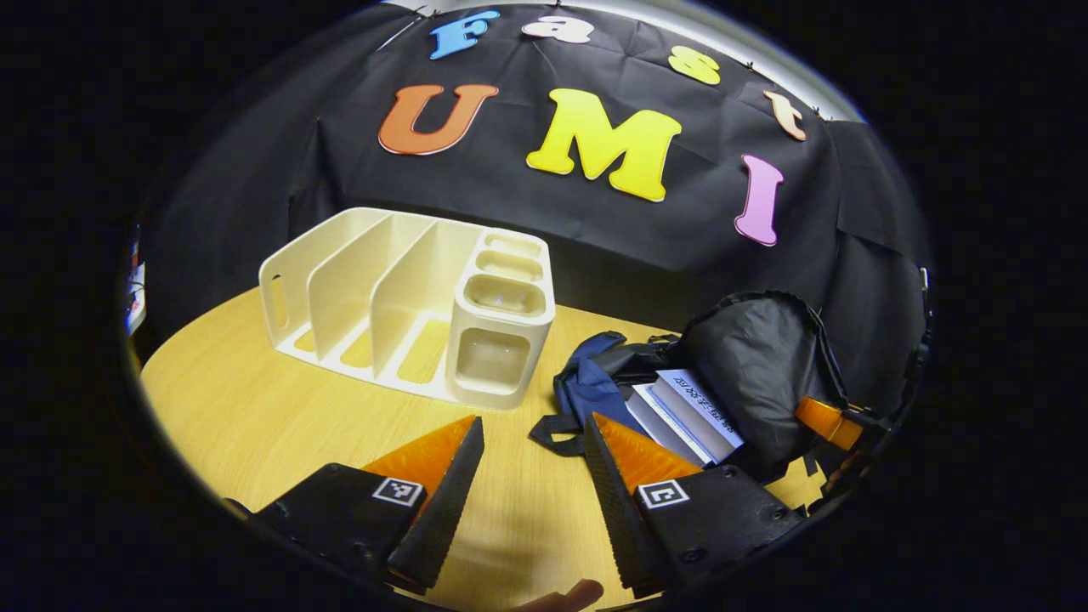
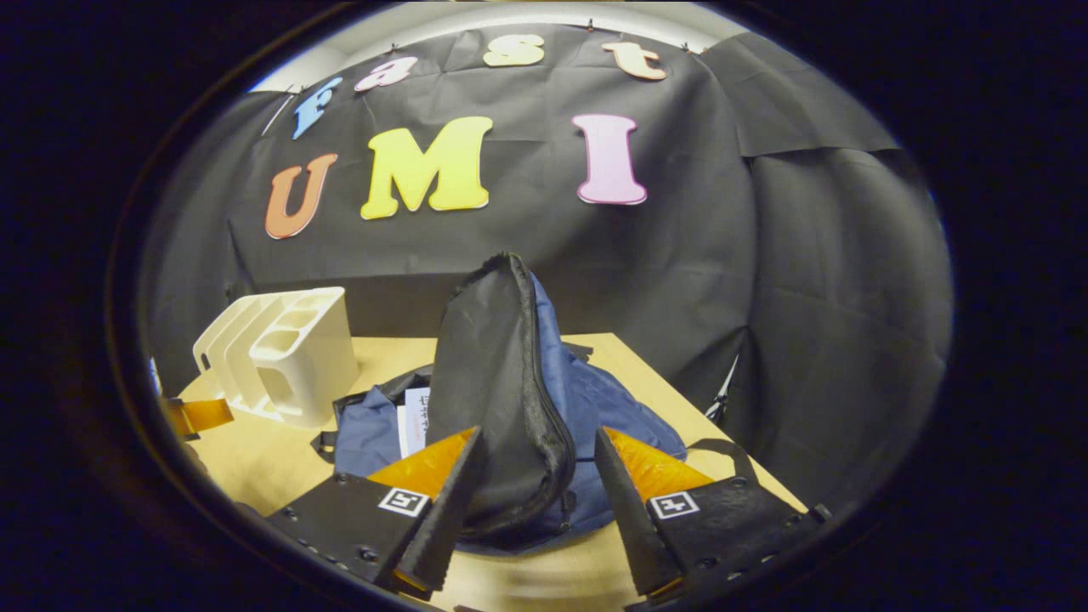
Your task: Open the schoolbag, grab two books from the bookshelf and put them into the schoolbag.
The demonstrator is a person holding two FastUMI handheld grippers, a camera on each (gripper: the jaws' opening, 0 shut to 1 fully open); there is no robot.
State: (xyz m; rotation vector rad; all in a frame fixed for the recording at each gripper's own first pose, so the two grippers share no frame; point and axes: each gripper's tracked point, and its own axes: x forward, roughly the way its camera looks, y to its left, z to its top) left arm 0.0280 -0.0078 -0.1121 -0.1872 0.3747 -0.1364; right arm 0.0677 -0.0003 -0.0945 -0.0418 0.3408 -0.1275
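The cream bookshelf [image 1: 408, 306] stands on the wooden table [image 1: 255, 416] with its slots bare. To its right lies the blue and black schoolbag [image 1: 595, 382], its black flap [image 1: 756, 365] raised. Two white-covered books [image 1: 688, 412] lie stacked inside the opening. My left gripper [image 1: 534, 421] hovers open over the table in front of the shelf, nothing between its fingers. In the right gripper view the raised flap [image 2: 501, 374] stands between the spread fingers of my right gripper [image 2: 538, 433], which is open. A white book [image 2: 415, 421] peeks out inside the schoolbag [image 2: 612, 408].
The bookshelf [image 2: 280, 357] sits at the left of the right gripper view, with a finger of the left gripper [image 2: 200, 415] beside it. A person's fingertip [image 1: 565, 595] shows at the bottom of the left gripper view. The table's right edge [image 2: 680, 391] runs close behind the bag.
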